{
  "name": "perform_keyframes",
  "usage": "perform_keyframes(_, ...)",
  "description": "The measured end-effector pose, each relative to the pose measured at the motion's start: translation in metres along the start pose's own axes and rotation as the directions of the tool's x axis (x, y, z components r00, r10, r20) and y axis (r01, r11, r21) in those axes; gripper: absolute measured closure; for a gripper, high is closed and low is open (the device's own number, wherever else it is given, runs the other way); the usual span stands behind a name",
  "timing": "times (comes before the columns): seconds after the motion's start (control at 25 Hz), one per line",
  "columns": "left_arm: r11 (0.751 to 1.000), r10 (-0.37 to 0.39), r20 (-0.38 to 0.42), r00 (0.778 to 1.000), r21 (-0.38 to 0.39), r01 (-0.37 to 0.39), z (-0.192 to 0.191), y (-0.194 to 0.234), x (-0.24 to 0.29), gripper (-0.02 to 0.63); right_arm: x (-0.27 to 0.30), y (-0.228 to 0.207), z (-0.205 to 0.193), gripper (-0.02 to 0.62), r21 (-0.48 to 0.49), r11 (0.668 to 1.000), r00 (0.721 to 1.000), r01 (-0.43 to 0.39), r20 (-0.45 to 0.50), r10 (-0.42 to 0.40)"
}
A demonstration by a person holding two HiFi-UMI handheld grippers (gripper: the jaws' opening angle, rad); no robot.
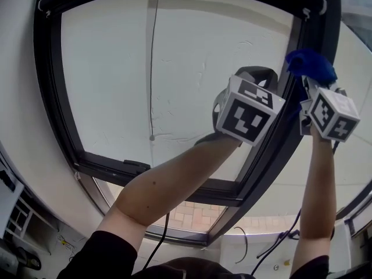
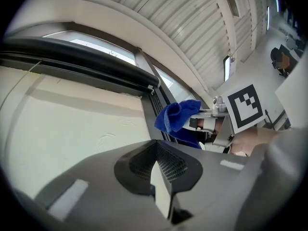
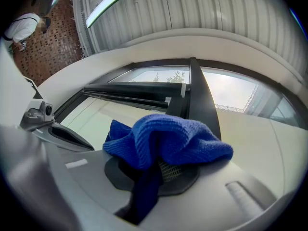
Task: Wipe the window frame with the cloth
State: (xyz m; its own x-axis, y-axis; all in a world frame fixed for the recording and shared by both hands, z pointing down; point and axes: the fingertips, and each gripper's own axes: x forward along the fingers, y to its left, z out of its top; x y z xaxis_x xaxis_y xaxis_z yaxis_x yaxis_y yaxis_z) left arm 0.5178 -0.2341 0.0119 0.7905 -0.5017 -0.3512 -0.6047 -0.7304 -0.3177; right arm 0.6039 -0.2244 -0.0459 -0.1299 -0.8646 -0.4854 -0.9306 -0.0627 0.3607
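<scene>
The right gripper (image 3: 159, 170) is clamped on the bunched blue cloth (image 3: 166, 138), held up at the dark upright bar of the window frame (image 1: 289, 124), while the left gripper (image 2: 161, 179), jaws together and empty, hangs just left of it before the pane (image 1: 116, 68).

Soft even daylight, fisheye-bent edges, dark vignetted corners

A crumpled blue cloth (image 3: 168, 138) — bunched up and clamped in the right claw (image 3: 161, 171) — sits high beside the upright bar of the black window frame (image 1: 290, 118).
</scene>
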Motion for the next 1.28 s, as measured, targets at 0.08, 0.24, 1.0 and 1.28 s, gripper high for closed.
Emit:
perform_keyframes(0.08, 1.000, 0.003, -0.013, 1.000, 0.010, -0.003, -0.016, -0.004, -0.005, 0.613, -0.006, 0.004, -0.012, 0.540, 0.003, 1.000, 1.000, -0.006, -0.010, 0.006)
perform_keyframes(0.24, 1.000, 0.008, -0.047, 0.999, -0.023, -0.009, -0.050, -0.009, -0.014, 0.614, -0.018, 0.013, -0.034, 0.540, 0.003, 1.000, 1.000, -0.012, -0.015, 0.012)
perform_keyframes(1.0, 0.996, -0.039, -0.147, 0.988, -0.089, 0.026, -0.155, -0.033, -0.073, 0.612, -0.076, 0.058, -0.130, 0.540, 0.026, 0.999, 1.000, -0.026, -0.017, 0.026)
perform_keyframes(1.28, 0.989, -0.069, -0.215, 0.974, -0.142, 0.038, -0.208, -0.045, -0.100, 0.612, -0.104, 0.074, -0.174, 0.540, 0.062, 0.998, 0.999, -0.016, -0.039, 0.018)
